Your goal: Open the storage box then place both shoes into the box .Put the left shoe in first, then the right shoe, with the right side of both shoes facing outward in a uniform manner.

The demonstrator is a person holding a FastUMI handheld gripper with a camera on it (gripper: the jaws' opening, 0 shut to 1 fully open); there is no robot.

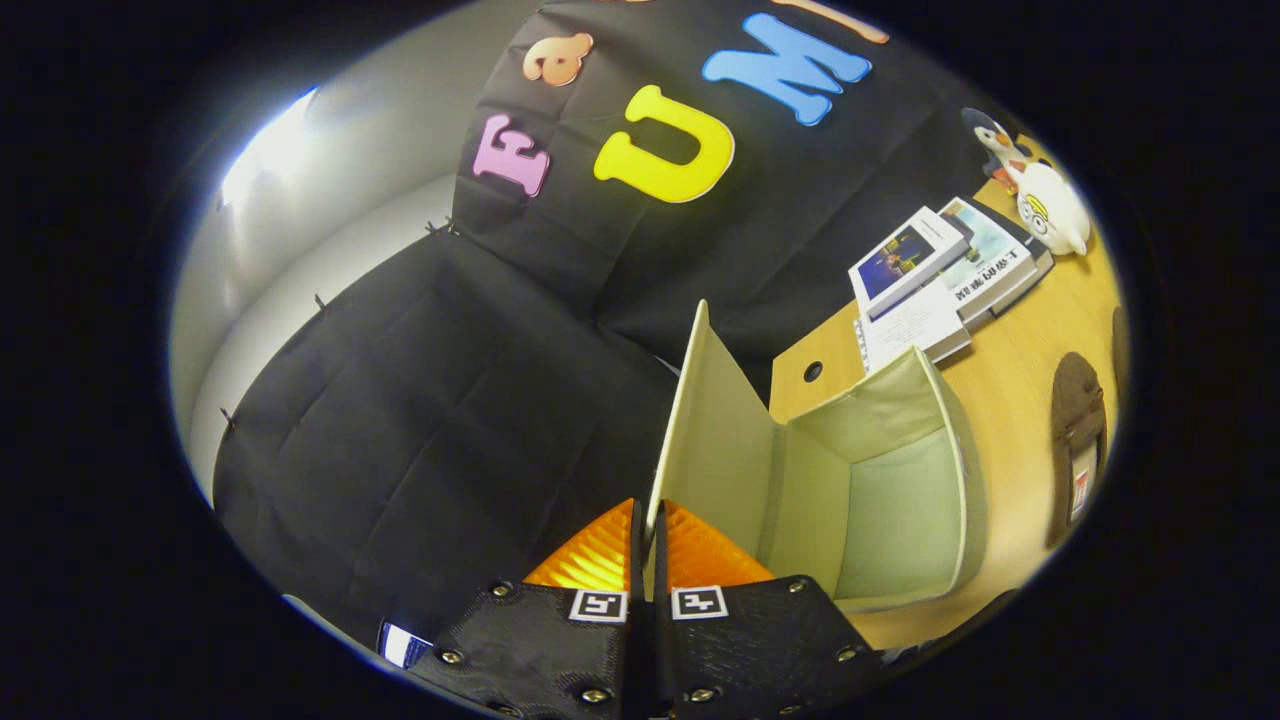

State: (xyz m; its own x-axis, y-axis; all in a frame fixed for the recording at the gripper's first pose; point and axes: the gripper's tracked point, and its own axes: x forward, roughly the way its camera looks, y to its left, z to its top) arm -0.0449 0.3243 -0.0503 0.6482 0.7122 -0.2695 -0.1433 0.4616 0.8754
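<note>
Since the shoes can't go in until it's open, I've got my tongs (645, 545) clenched on the storage box (880, 500) lid (715, 430), holding it upright.

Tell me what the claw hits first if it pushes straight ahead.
The claw is already shut on the lid of the open box. Straight on lies only more lid, then probably the black wall cloth.

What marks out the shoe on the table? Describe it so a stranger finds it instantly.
Start at the wooden table. Beyond the open pale box, whose lid the gripper pinches, lies a dark brown shoe. It is the only dark thing there; the books and toy penguin are bright.
</note>
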